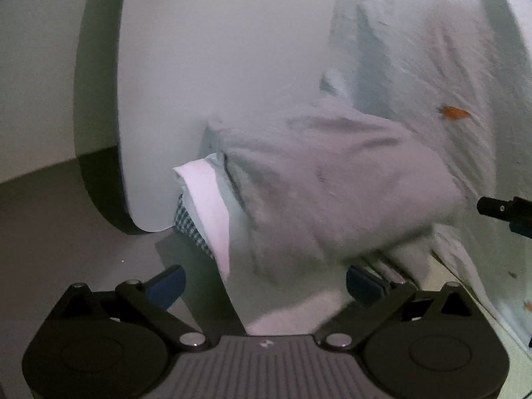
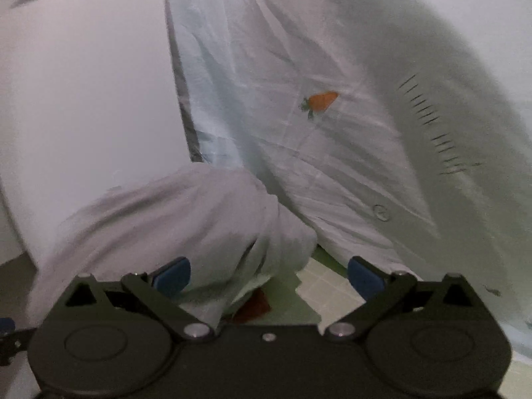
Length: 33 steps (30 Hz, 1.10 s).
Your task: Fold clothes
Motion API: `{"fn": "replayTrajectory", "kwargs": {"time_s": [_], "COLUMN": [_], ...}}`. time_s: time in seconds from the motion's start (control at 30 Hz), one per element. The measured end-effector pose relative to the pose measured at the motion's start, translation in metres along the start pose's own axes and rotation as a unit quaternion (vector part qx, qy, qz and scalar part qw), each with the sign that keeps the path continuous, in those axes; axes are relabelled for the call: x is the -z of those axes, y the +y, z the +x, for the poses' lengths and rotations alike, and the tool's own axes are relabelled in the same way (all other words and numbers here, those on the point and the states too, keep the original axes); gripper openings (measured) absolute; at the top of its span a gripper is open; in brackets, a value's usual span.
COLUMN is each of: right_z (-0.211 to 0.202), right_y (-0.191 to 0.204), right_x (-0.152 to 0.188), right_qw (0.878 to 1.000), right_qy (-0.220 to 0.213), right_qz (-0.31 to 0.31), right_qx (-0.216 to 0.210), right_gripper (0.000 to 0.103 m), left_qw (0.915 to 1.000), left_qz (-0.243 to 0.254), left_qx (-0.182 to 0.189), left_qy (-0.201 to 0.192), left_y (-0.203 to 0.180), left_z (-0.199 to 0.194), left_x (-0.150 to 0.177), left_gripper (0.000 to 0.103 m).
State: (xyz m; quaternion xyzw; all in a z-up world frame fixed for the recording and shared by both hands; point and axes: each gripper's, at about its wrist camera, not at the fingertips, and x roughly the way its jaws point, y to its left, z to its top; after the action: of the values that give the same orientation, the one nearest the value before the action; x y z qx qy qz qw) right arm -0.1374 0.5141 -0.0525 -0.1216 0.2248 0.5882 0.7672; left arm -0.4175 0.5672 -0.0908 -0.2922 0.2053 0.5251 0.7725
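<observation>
Between the blue pads (image 1: 168, 284) of the left gripper (image 1: 266, 286) lies a fold of the grey garment (image 1: 332, 179), but the jaws stand spread wide and neither pad presses on the cloth, so I judge it released, not gripped. The right gripper (image 2: 269, 274) is the same: its jaws gape, the left pad (image 2: 174, 274) just beside the garment's rounded edge (image 2: 186, 212), the other over bare checked sheet (image 2: 319, 286), with nothing clamped. Both point down at the bundle from near sides, which would suit setting a fold down and letting it settle by its own weight. The garment sits bunched low on the bed, against the foot of a white board (image 1: 199, 66) that stands upright behind it; the board seems to act as a backstop. At the garment's left end a white-and-pink piece (image 1: 207, 196) and a scrap of dark checked cloth (image 1: 191, 229) poke out from under it, so it may rest on a pile. Behind and to the right hangs a pale cover (image 2: 332, 153) printed with small carrots (image 2: 321, 101), draped loose. The tip of the right gripper shows at the edge of the left view (image 1: 505, 211), so the two work close together.
</observation>
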Motion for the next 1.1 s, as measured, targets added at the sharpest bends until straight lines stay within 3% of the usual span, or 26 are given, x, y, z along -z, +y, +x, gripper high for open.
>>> {"fn": "replayTrajectory", "kwargs": {"time_s": [0.27, 0.47, 0.6, 0.77, 1.1], "right_z": [-0.115, -0.185, -0.224, -0.246, -0.267], "right_y": [0.007, 0.021, 0.023, 0.022, 0.033], "right_x": [0.033, 0.073, 0.104, 0.138, 0.163], "right_qw": [0.997, 0.998, 0.998, 0.997, 0.997], "right_qy": [-0.026, -0.040, -0.036, 0.006, 0.020], "right_qz": [0.076, 0.024, 0.017, 0.057, 0.042], "right_qx": [-0.008, 0.037, 0.051, 0.047, 0.065], "right_gripper": [0.103, 0.103, 0.103, 0.103, 0.103], "left_qw": [0.9986, 0.9973, 0.9943, 0.9905, 0.9869], "left_qz": [0.012, 0.016, 0.076, 0.119, 0.147], "left_qx": [0.006, 0.005, 0.003, 0.007, 0.014], "left_qy": [-0.051, -0.071, -0.074, -0.069, -0.065], "left_y": [-0.025, -0.047, -0.057, -0.055, -0.052], "left_z": [-0.087, -0.142, -0.164, -0.185, -0.198], "left_x": [0.018, 0.048, 0.071, 0.092, 0.108], "left_gripper": [0.103, 0.103, 0.103, 0.103, 0.103]}}
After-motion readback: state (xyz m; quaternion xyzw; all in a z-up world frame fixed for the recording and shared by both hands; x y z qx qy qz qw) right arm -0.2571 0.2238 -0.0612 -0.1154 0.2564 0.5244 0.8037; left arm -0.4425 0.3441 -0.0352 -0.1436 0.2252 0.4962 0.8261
